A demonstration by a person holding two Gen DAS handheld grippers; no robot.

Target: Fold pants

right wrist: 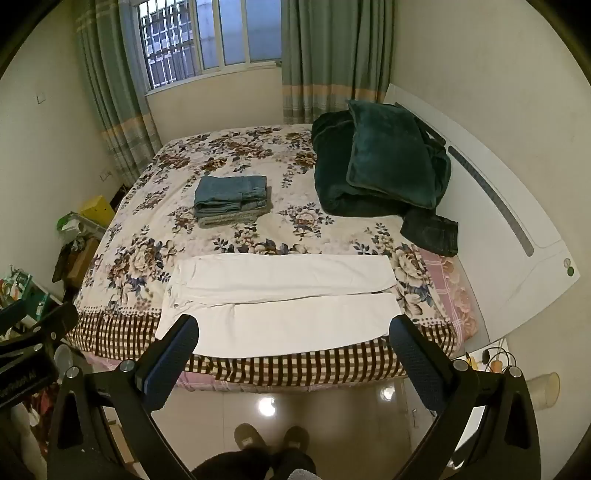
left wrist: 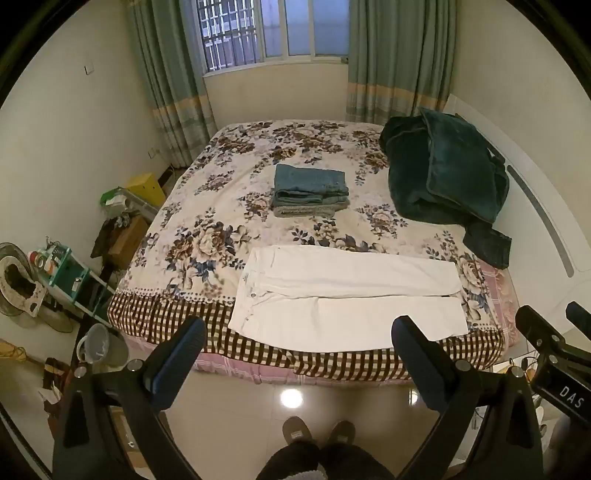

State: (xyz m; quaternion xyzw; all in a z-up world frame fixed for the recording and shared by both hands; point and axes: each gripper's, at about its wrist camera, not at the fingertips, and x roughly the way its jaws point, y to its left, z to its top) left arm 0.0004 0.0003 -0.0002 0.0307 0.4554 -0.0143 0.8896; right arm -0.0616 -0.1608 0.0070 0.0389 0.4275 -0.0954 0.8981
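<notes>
Bedroom, tiled floor (left wrist: 236, 424) underfoot; bed (left wrist: 207, 236) with floral cover taken as landmark.

Nearest: both grippers held above the floor, short of the bed's near edge. Left gripper (left wrist: 299, 334) has its fingers spread wide, nothing between them. Right gripper (right wrist: 293, 330) likewise spread, empty. Person's two slippered feet (left wrist: 317, 432) on the floor below.

On the bed's near edge: one pair of white pants (left wrist: 343, 295), laid flat and full length, waistband toward the bed's left side, the two legs running side by side toward its right side, a narrow gap between them. Near leg overhangs the checked border slightly.

Progress, as judged: pants spread and smoothed, no fold made. Left to do: likely lay one leg over the other, then fold lengthwise down to a stack-sized packet.

Bed centre: one stack of folded garments (left wrist: 310, 190), bluish denim on top, grey at the bottom; exact count unclear, three or so.

Bed's right side, by the white headboard (left wrist: 532, 206): one dark green blanket heap (left wrist: 443, 173) with one cushion (left wrist: 461, 166) on it, and one dark pair of jeans (left wrist: 487, 243) poking out beneath.

Beyond the bed: one barred window (left wrist: 273, 29), two green curtains (left wrist: 166, 74).
</notes>
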